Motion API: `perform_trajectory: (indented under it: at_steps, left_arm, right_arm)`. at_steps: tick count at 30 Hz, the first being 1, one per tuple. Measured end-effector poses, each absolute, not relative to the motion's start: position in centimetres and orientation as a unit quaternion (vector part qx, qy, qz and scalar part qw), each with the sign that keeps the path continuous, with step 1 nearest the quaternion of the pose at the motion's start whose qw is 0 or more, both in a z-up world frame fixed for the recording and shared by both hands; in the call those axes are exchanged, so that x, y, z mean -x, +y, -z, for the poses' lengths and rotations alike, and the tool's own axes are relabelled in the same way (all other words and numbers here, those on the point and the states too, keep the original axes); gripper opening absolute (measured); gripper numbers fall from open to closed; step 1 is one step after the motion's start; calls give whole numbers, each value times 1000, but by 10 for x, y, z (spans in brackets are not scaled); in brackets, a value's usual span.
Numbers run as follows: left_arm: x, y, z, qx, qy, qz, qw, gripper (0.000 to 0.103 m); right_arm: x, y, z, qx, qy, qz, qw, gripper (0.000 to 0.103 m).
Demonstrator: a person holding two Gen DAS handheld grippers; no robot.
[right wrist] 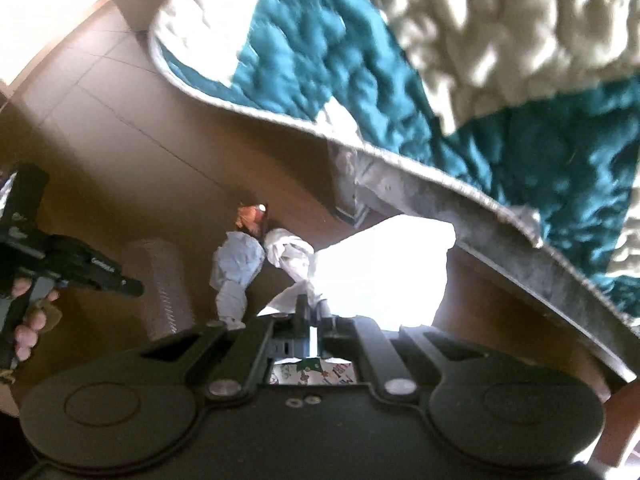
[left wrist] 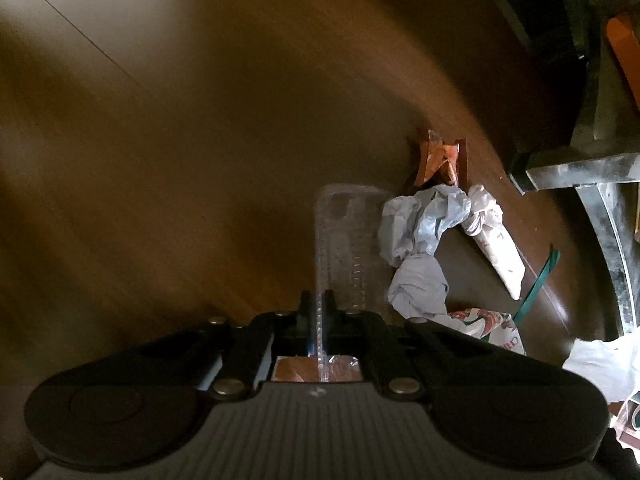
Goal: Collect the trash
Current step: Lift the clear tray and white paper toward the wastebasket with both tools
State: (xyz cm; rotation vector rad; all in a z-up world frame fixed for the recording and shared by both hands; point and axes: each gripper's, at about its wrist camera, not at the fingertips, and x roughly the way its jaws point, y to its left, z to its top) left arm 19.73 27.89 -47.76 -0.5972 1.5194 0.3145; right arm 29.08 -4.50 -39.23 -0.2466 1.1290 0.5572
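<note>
- Floor fills the left of your left wrist view: brown boards, blurred, nothing lying on that part.
- Your left gripper sits low in the middle of that view; its fingers are pressed together on the edge of a clear plastic tray, which hangs out in front of them.
- Just right of the tray, crumpled pale blue paper lies on the floor, touching a white printed wrapper on its right.
- Beyond the paper, an orange foil wrapper sits by itself, near the pile.
- Further right you have a green strip, a printed bag low down, then the metal bed frame at the edge.
- In your right wrist view, your left hand shows at the far left, holding the other gripper, with the clear tray beside it.
- Moving right: the blue paper and the orange wrapper are on the floor.
- Your right gripper is low in the middle; its fingers are pinched shut on a white plastic bag, which is blown out by glare, so you cannot read its detail.
- A teal and cream quilt hangs over the bed edge across the top and right.
</note>
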Motion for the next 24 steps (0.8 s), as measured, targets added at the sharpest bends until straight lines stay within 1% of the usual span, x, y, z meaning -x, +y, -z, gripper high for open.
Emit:
perform_trajectory:
  at_steps: [2, 5, 6, 7, 8, 9, 10, 12, 18, 24]
  left_arm:
    - [-197, 278, 479, 268, 677, -140, 671, 3]
    - [-196, 280, 486, 302, 680, -132, 655, 4]
    - [-196, 280, 488, 312, 680, -132, 650, 10]
    - [-197, 279, 491, 317, 682, -132, 646, 24]
    - [-198, 278, 493, 317, 683, -135, 644, 36]
    - [-199, 276, 494, 318, 683, -137, 643, 58]
    - [-201, 274, 496, 319, 682, -134, 645, 62]
    - [-205, 268, 501, 310, 685, -127, 647, 62]
    - [-227, 238, 523, 242, 702, -113, 661, 62]
    - [-239, 225, 544, 197, 716, -133, 656, 62]
  right_arm:
    - [-287, -46, 388, 116, 523, -262, 803, 2]
    - [-284, -49, 387, 113, 527, -259, 801, 2]
    - [-283, -50, 389, 112, 529, -259, 800, 2]
    - [-283, -51, 391, 110, 533, -258, 798, 2]
    - [-282, -52, 391, 109, 535, -258, 797, 2]
    - [-282, -53, 393, 108, 536, -258, 796, 2]
    - [-282, -53, 394, 108, 537, -259, 795, 2]
    - [-284, -53, 398, 107, 540, -261, 793, 2]
    - [-292, -58, 414, 107, 552, -255, 787, 2]
    - [-295, -65, 428, 104, 565, -248, 780, 2]
